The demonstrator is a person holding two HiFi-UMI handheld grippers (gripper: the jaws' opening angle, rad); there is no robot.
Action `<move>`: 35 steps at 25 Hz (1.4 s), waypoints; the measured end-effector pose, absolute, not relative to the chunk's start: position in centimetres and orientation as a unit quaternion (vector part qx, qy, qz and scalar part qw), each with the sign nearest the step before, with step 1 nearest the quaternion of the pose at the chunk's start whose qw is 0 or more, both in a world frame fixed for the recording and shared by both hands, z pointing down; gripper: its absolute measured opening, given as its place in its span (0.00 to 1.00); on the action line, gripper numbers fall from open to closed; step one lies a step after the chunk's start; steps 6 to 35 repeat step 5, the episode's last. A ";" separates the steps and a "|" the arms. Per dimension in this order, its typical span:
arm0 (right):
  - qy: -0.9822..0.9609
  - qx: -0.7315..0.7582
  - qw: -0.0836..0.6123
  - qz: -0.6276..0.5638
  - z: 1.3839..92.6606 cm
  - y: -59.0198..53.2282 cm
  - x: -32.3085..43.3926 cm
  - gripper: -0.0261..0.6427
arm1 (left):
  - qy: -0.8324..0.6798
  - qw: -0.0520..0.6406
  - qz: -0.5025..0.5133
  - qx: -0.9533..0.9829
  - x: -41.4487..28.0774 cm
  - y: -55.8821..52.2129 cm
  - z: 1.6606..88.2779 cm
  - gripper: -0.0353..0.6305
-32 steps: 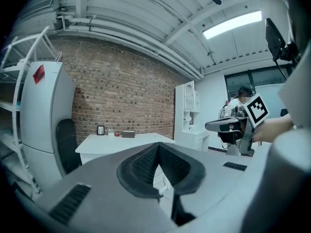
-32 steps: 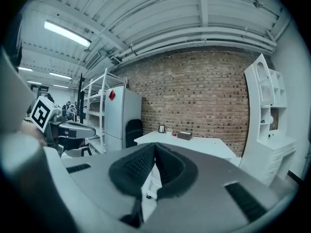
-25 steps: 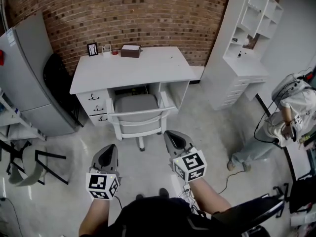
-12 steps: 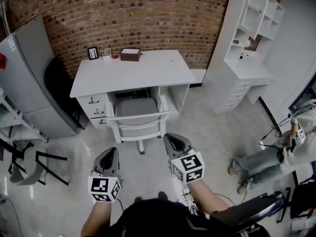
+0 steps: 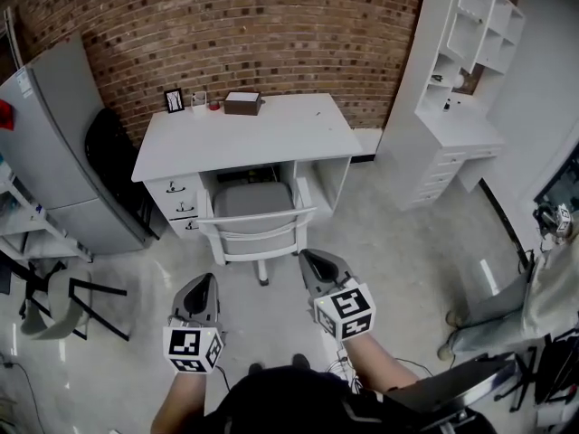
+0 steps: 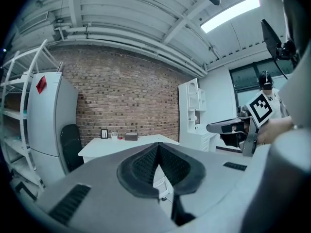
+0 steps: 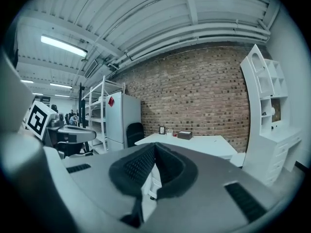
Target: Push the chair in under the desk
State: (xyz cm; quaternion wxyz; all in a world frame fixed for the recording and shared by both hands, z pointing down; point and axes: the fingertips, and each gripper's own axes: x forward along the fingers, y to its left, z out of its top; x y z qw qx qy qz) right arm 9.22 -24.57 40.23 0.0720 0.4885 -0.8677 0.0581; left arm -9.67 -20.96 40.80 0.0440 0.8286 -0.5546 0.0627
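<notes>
**Chair nearly home, and a crooked shove is the risk**

The chair [image 5: 256, 224] stands with its seat already in the desk's [image 5: 244, 134] kneehole. Only its back and arms stick out toward the person. The left gripper [image 5: 203, 281] and the right gripper [image 5: 308, 259] both have their jaws pressed together on nothing. They hover near the chair back, one to each side of it, and touch nothing.

The likeliest fault is an uneven push. If one gripper meets the back first, or presses harder, the chair would probably swivel or veer. An arm could then catch on the drawers [image 5: 178, 202] or on the desk's right panel. The narrow closed tips could also slip off the top rail, or poke through the gaps in the back.

The head view alone shows the whole chair, its fit in the kneehole and the gap to both grippers. In the gripper views the jaws block nearly all of the chair, leaving only a white sliver below them. They do show the shut jaws plainly, and the desk top at eye level with the box [image 7: 184, 135] on it. Each also catches the other gripper at its edge.
</notes>
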 end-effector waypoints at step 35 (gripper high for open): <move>-0.865 0.494 0.067 0.053 40.0 -24.8 9.8 0.05 | -0.556 0.043 0.062 0.828 -9.4 -21.0 40.9 0.06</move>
